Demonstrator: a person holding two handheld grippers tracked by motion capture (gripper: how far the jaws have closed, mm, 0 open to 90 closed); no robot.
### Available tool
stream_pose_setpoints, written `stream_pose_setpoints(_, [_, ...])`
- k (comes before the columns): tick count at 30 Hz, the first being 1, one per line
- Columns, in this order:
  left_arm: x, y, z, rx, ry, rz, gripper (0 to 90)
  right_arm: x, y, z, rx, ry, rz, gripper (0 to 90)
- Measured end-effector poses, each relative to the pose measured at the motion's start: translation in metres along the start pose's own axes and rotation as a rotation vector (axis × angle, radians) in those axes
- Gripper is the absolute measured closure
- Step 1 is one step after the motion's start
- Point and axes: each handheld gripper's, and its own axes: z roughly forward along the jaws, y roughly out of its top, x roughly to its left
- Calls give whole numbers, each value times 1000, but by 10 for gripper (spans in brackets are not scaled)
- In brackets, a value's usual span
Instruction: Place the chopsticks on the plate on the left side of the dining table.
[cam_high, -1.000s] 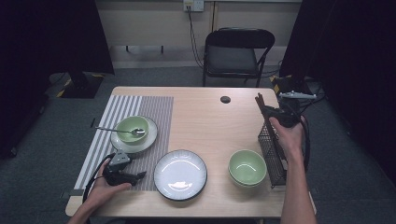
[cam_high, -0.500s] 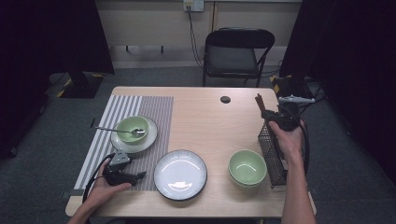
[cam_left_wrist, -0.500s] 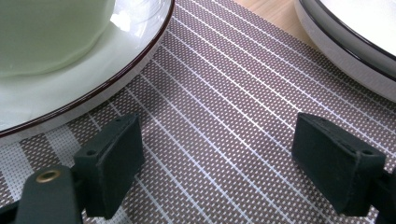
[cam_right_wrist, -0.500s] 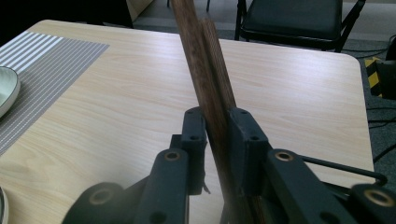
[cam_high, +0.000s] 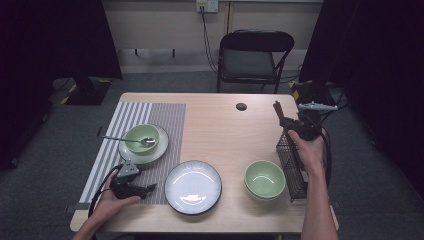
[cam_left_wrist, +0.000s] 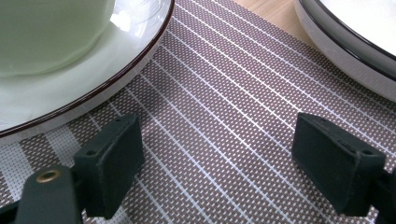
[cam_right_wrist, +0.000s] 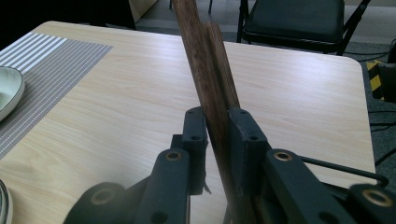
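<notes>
**Chopsticks clamped above the wire caddy**

The wooden table (cam_high: 220, 120) carries everything, and the striped placemat (cam_high: 150, 120) on its left part serves as landmark. On the mat's near-centre sits a small plate (cam_high: 131, 152) bearing a green bowl (cam_high: 141, 137) with a spoon (cam_high: 120, 139) laid across it. Just off the mat's right edge, overlapping its near corner, lies the dark-rimmed white plate (cam_high: 193, 186); farther right of that stand stacked green bowls (cam_high: 265, 180). Well apart from the mat, at the table's right edge, stands the black wire caddy (cam_high: 291, 162).

The right gripper (cam_high: 296, 125) hovers over the caddy's far end — its jaws are clenched on a pair of brown wooden chopsticks (cam_right_wrist: 210, 70), which rise steeply between the pads and tilt slightly back toward the mat in the high view.

The left gripper (cam_left_wrist: 219, 154) rests on the mat's near end — jaws spread wide, nothing between them but woven stripes, the small plate just beside one pad.
</notes>
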Motion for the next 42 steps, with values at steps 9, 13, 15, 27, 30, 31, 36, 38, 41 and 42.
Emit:
stream_pose_setpoints(9, [0, 0, 0, -1, -2, 1, 161, 0, 1, -1, -14, 2, 8, 780])
stream_pose_setpoints(13, [0, 0, 0, -1, -2, 1, 161, -1, 3, -3, -29, 6, 14, 781])
stream_pose_setpoints(15, [0, 0, 0, 0, -2, 3, 161, 0, 4, -4, -36, 8, 18, 781])
stream_pose_setpoints(27, [0, 0, 0, -1, -2, 2, 161, 3, 14, -10, -73, 20, 13, 808])
stream_pose_setpoints(30, [0, 0, 0, 0, -2, 2, 161, 2, 14, -10, -79, 21, 14, 814])
stream_pose_setpoints(31, [0, 0, 0, -2, -2, 2, 161, 2, 13, -10, -82, 18, 14, 817])
stream_pose_setpoints(36, [0, 0, 0, -1, -2, 2, 160, 0, 13, -15, -110, 23, 6, 829])
stream_pose_setpoints(38, [0, 0, 0, -1, -2, 2, 160, 0, 14, -17, -114, 19, 0, 835])
stream_pose_setpoints(41, [0, 0, 0, -1, -2, 2, 161, -1, 15, -21, -135, 21, 2, 838])
stream_pose_setpoints(42, [0, 0, 0, -1, -2, 2, 161, -1, 15, -22, -141, 21, 3, 839])
